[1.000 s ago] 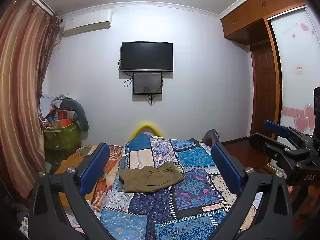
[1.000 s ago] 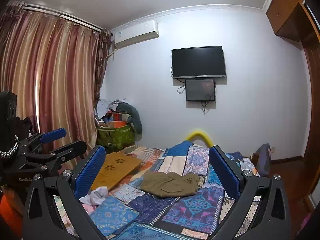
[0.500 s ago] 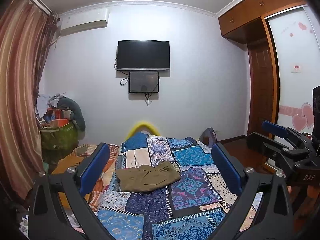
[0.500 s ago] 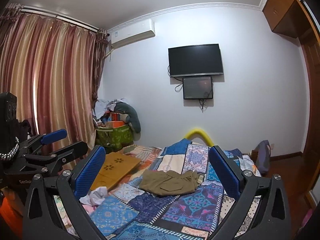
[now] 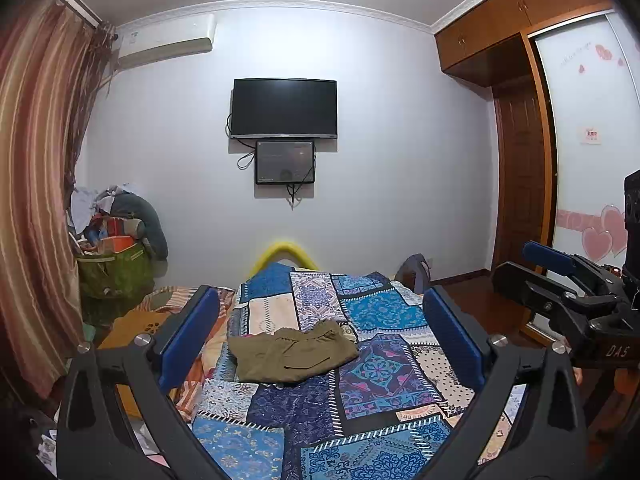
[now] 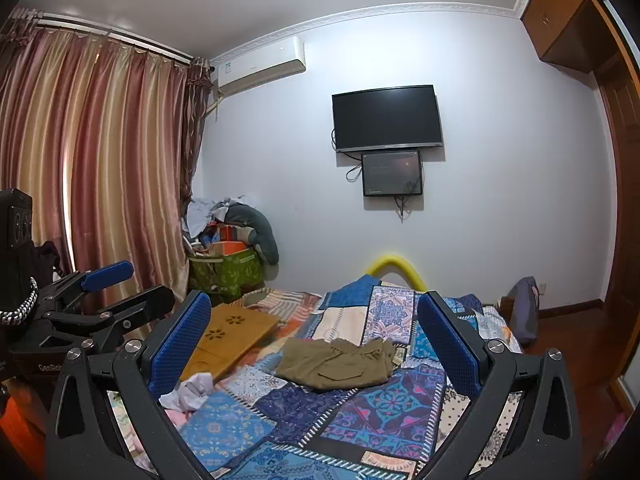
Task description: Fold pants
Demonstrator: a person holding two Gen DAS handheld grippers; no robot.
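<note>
Olive-green pants (image 5: 292,351) lie crumpled in a loose heap on the blue patchwork quilt (image 5: 380,364) in the middle of the bed. My left gripper (image 5: 320,336) hangs open well short of them, nothing between its blue pads. The right wrist view shows the same pants (image 6: 336,362) on the quilt (image 6: 384,400), with my right gripper (image 6: 314,340) open and empty, also held back from them. The right gripper (image 5: 568,284) appears at the right edge of the left wrist view, and the left gripper (image 6: 108,292) at the left edge of the right wrist view.
A wooden lap tray (image 6: 228,336) lies on the bed left of the pants, with white crumpled cloth (image 6: 192,390) in front of it. A green basket piled with clothes (image 6: 226,268) stands by the curtain (image 6: 88,160). A wardrobe (image 5: 576,140) lines the right wall.
Both views have shifted slightly: the room and pants sit a little further left and lower in frame. The pants have not moved and both grippers stay open.
</note>
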